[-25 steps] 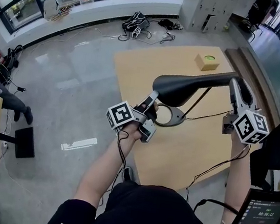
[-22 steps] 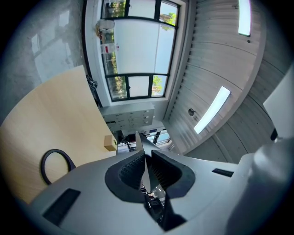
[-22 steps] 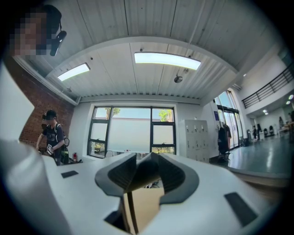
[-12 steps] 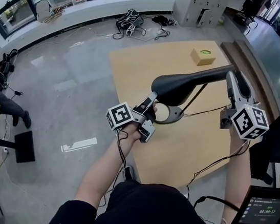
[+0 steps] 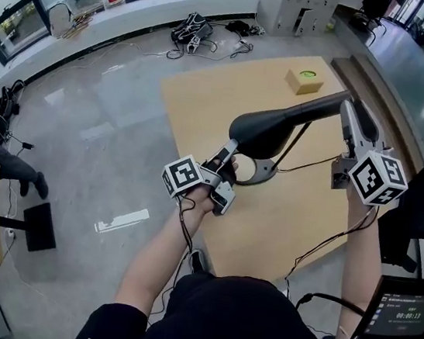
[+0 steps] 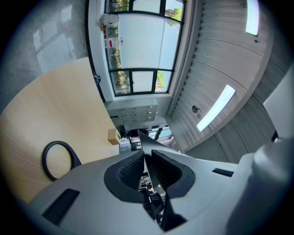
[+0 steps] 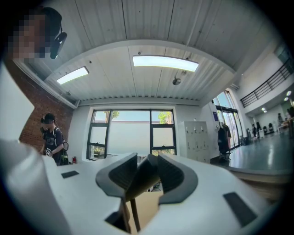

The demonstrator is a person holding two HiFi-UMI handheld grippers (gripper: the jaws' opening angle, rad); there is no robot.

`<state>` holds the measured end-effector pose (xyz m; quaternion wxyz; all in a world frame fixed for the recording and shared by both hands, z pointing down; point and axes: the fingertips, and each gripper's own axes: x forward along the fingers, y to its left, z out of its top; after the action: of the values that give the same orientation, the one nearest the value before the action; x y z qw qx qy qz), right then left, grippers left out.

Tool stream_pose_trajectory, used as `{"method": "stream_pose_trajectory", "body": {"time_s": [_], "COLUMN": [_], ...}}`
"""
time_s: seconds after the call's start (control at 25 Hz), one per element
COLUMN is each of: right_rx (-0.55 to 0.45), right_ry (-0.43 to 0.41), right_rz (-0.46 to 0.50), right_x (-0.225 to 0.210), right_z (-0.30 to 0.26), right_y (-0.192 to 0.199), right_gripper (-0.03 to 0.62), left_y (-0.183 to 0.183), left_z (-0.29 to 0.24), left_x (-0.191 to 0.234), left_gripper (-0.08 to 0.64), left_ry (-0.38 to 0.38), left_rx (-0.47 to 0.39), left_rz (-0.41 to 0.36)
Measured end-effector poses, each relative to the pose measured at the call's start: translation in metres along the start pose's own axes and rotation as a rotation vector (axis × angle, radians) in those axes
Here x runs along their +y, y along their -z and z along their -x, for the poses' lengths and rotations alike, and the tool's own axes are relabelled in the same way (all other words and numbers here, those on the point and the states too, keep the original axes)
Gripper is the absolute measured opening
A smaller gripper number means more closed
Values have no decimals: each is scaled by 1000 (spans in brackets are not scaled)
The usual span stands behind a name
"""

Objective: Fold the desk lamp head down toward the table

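Observation:
A black desk lamp stands on the wooden table (image 5: 206,101). Its ring base (image 5: 272,173) (image 6: 46,156) lies flat, and its long paddle-shaped head (image 5: 280,127) is held high and slopes down to the left. My left gripper (image 5: 231,148) (image 6: 146,158) is shut on the thin edge of the head's wide lower end. My right gripper (image 5: 347,109) (image 7: 146,172) holds the head's narrow upper end. Its jaws are closing, and the dark bar fills the gap between the pads. The thin stem (image 7: 125,215) shows below the right jaws.
A small tan box (image 5: 304,81) (image 6: 113,136) sits at the table's far end. The lamp's cord (image 5: 318,246) runs over the near right edge. Cables (image 5: 192,29) lie on the floor beyond the table. A monitor (image 5: 399,316) stands at the lower right.
The left gripper has sunk a little with the wide end of the lamp head. The right gripper has kept its place on the narrow end.

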<state>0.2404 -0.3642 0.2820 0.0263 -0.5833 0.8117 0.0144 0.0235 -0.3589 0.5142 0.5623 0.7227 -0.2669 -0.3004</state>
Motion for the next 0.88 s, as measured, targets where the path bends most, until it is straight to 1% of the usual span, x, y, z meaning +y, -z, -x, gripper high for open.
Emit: {"method": "stream_pose_trajectory", "body": {"time_s": [0.32, 0.88], "right_rx": [-7, -28], "right_ry": [1, 4], "right_rz": [13, 9], "right_x": [2, 6], "right_z": [1, 0], "right_y": [-1, -6], "right_gripper": [143, 143], "left_y": [8, 17], "left_z": [-3, -8], "left_x": [7, 15], "left_gripper": [38, 40], "left_ry": [-5, -11], "left_rx": [14, 19], "left_rz": [8, 27]}}
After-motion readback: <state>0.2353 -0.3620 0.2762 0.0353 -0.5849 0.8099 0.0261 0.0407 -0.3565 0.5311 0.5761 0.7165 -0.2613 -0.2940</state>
